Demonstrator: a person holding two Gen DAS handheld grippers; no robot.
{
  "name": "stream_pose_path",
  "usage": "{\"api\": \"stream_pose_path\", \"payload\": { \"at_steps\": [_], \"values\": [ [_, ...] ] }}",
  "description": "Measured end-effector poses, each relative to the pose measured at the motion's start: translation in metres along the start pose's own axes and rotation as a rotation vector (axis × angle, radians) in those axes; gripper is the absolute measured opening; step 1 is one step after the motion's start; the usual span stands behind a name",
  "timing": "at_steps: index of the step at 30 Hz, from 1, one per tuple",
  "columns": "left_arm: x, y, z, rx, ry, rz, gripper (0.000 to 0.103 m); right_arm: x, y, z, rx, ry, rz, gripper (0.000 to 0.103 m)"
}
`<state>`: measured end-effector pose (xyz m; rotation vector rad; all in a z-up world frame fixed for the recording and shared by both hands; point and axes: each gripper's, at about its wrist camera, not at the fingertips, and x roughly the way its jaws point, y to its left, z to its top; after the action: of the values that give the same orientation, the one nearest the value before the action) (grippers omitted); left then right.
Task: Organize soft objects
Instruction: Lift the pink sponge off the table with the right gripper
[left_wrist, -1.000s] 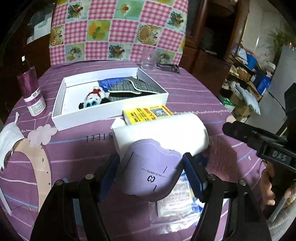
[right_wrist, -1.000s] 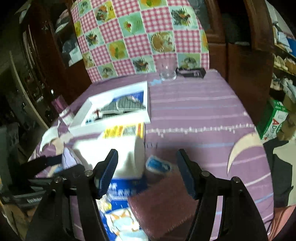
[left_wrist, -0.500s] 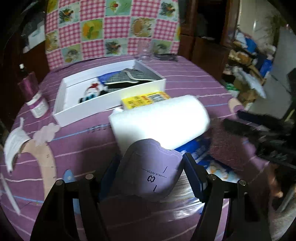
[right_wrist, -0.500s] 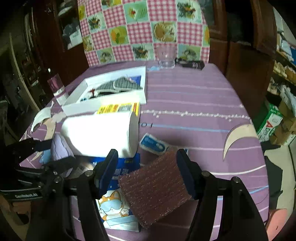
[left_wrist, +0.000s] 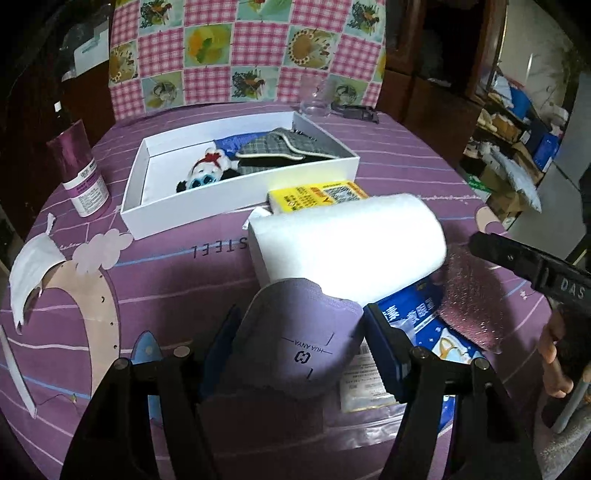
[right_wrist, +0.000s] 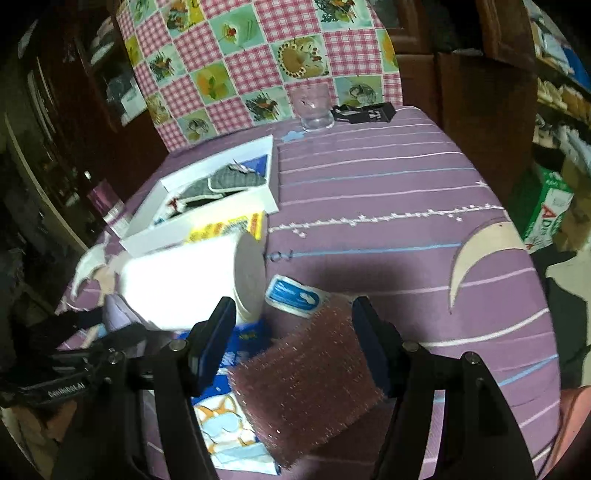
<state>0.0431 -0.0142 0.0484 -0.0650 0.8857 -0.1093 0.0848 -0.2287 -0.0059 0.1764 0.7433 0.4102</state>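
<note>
Currently the task is partly complete. One white box (left_wrist: 236, 192) stands on the desk (left_wrist: 388, 147) and already holds one small plush toy (left_wrist: 203, 173), one folded grey plaid cloth (left_wrist: 273, 146) and a blue item (left_wrist: 231, 142) beneath it; further contents cannot be told.

Items still outside the box, judged as remaining work:
- one white roll (left_wrist: 347, 240), lying on its side near the box;
- one yellow pack (left_wrist: 317, 192), between roll and box;
- one lilac mask (left_wrist: 299, 343);
- one maroon scouring pad (right_wrist: 306, 380);
- one blue printed packet (right_wrist: 229, 391) under the pad;
- one small blue-and-white sachet (right_wrist: 291, 295).

The left tongs (left_wrist: 299, 354) are clenched on the lilac mask, raised just in front of the roll. The right tongs (right_wrist: 295, 339) grasp the maroon scouring pad, tilted above the packet.

Also on the desk: one purple bottle (left_wrist: 81, 170), one clear glass (right_wrist: 314, 107).
</note>
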Motion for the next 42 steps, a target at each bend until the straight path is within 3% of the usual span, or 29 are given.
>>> {"api": "stream_pose_path", "payload": {
  "at_steps": [4, 9, 12, 14, 24, 29, 35, 38, 42],
  "values": [
    [-0.004, 0.002, 0.002, -0.008, -0.026, -0.027, 0.068, 0.008, 0.002, 0.012, 0.040, 0.006, 0.060, 0.066],
    [0.006, 0.008, 0.004, -0.034, 0.003, -0.051, 0.068, 0.038, 0.017, 0.026, 0.061, 0.101, 0.143, 0.066],
    [0.012, 0.010, 0.004, -0.040, 0.000, -0.067, 0.067, 0.053, 0.024, 0.025, 0.056, 0.154, 0.174, 0.054],
    [0.014, 0.011, 0.005, -0.043, -0.006, -0.073, 0.064, 0.059, 0.027, 0.023, 0.068, 0.176, 0.214, 0.052],
    [0.014, 0.016, 0.012, -0.080, -0.075, -0.091, 0.059, 0.056, 0.055, 0.032, -0.068, 0.049, 0.143, 0.052],
    [0.003, 0.030, 0.015, -0.157, -0.154, -0.106, 0.058, 0.046, 0.064, 0.030, -0.125, -0.025, 0.173, 0.052],
    [0.015, 0.016, 0.011, -0.091, -0.093, -0.081, 0.057, 0.056, 0.053, 0.023, -0.104, 0.063, 0.119, 0.049],
    [0.013, 0.002, 0.007, -0.021, -0.090, -0.016, 0.057, 0.049, 0.051, 0.021, -0.104, 0.072, 0.125, 0.049],
    [0.008, 0.001, 0.002, 0.001, -0.079, -0.001, 0.056, 0.026, 0.045, 0.022, -0.072, 0.039, 0.132, 0.049]
  ]
}}
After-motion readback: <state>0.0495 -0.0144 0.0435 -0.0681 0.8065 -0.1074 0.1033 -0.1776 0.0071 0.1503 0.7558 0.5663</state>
